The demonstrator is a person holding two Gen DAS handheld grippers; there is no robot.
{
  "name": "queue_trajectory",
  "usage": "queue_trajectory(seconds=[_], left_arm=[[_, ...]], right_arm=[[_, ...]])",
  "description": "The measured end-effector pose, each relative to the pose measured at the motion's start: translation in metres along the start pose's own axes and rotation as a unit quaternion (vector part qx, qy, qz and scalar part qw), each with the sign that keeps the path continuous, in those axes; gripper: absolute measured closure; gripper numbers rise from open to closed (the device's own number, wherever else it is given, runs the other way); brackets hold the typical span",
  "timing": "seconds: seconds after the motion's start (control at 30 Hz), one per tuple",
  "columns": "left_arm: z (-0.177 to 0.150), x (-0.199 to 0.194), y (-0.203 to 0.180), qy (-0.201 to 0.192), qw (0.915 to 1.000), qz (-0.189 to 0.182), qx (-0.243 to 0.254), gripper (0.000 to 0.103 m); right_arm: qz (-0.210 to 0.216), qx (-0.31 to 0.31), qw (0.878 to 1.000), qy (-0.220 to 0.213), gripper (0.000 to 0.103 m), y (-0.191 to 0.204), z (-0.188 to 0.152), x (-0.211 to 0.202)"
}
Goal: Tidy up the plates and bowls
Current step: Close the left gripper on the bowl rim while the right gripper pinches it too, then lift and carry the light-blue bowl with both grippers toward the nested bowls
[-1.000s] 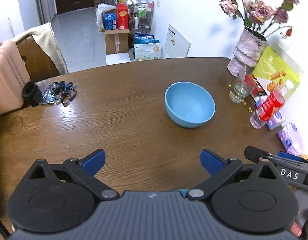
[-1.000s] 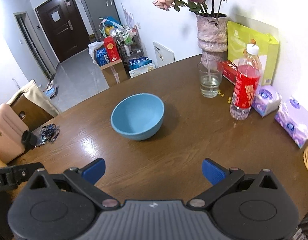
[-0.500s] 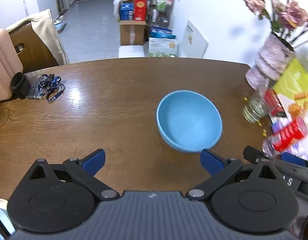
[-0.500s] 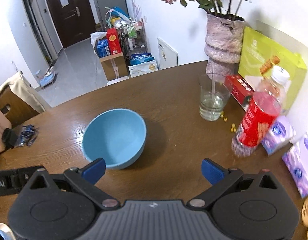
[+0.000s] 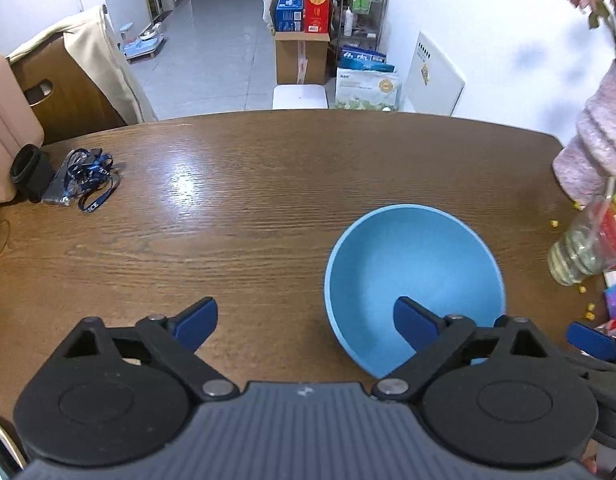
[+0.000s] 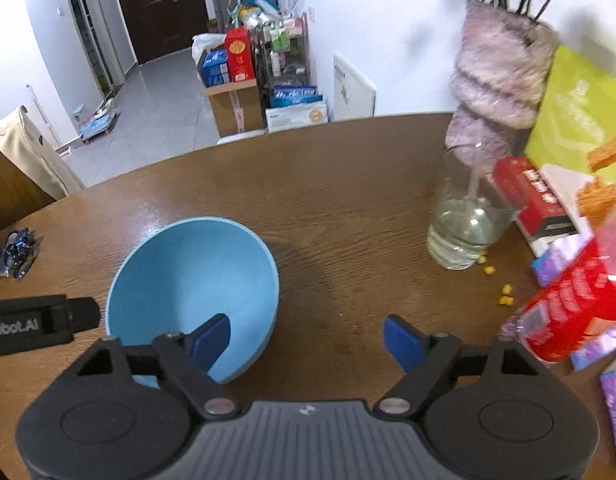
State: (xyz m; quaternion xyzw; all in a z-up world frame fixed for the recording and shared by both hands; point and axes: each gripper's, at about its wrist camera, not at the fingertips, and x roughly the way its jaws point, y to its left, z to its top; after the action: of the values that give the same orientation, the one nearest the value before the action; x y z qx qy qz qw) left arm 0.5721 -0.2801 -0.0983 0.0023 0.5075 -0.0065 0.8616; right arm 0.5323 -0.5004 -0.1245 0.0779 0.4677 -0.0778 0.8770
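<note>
A light blue bowl point(image 5: 414, 276) stands upright and empty on the brown wooden table point(image 5: 243, 200); it also shows in the right wrist view point(image 6: 193, 280). My left gripper point(image 5: 305, 318) is open, with its right finger over the bowl's near inside and its left finger out over the table. My right gripper point(image 6: 308, 338) is open, with its left finger over the bowl's near right inside and its right finger over bare table. Neither gripper holds anything.
A glass of water point(image 6: 466, 232), a red-labelled bottle point(image 6: 576, 308), a vase point(image 6: 500, 92), snack packets and tissue packs crowd the table's right side. Yellow crumbs point(image 6: 504, 296) lie near the glass. Blue lanyards point(image 5: 83, 180) lie far left. A chair point(image 5: 71, 80) stands beyond the table.
Both grippers have moved forward and down to the bowl, which now sits right at their fingertips. Both stay open. The bowl has not moved.
</note>
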Motion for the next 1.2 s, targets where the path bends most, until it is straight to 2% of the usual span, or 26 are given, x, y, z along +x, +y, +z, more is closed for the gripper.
queue_trajectory(seconds=[0.03, 0.1, 0.23, 0.3, 0.33, 0.4, 0.6, 0.73, 0.77, 1.2], left_arm=[[0.001, 0.005, -0.001, 0.001, 1.0000, 0.001, 0.003, 0.011], [0.003, 0.014, -0.003, 0.005, 1.0000, 0.003, 0.008, 0.015], [0.005, 0.031, -0.004, 0.021, 0.9997, -0.001, 0.009, 0.030], [0.005, 0.038, -0.004, 0.028, 0.9996, -0.005, 0.007, 0.035], [0.005, 0.041, -0.004, 0.032, 0.9994, -0.007, 0.006, 0.040], [0.004, 0.047, -0.005, 0.040, 0.9991, -0.010, 0.005, 0.048], [0.004, 0.062, -0.004, 0.058, 0.9981, -0.020, 0.000, 0.075], [0.003, 0.065, -0.001, 0.065, 0.9970, -0.041, -0.008, 0.090], [0.003, 0.064, -0.001, 0.064, 0.9968, -0.047, -0.006, 0.091], [0.003, 0.030, -0.002, 0.027, 0.9976, -0.062, 0.010, 0.091]], right_arm=[[0.003, 0.004, 1.000, 0.002, 0.023, 0.000, 0.001, 0.005], [0.008, 0.009, 1.000, 0.009, 0.034, 0.001, 0.002, 0.017], [0.008, 0.006, 1.000, 0.019, 0.045, 0.004, 0.004, 0.036], [0.009, 0.006, 1.000, 0.021, 0.056, 0.005, 0.006, 0.042], [0.012, 0.007, 1.000, 0.023, 0.058, 0.005, 0.006, 0.045], [0.018, 0.011, 0.999, 0.024, 0.072, 0.005, 0.007, 0.050], [0.040, 0.018, 0.999, 0.023, 0.091, 0.008, 0.006, 0.057], [0.046, 0.021, 0.999, 0.017, 0.096, 0.010, 0.004, 0.055], [0.048, 0.021, 0.999, 0.015, 0.096, 0.011, 0.004, 0.055], [0.046, 0.023, 0.998, -0.024, 0.096, 0.011, 0.003, 0.025]])
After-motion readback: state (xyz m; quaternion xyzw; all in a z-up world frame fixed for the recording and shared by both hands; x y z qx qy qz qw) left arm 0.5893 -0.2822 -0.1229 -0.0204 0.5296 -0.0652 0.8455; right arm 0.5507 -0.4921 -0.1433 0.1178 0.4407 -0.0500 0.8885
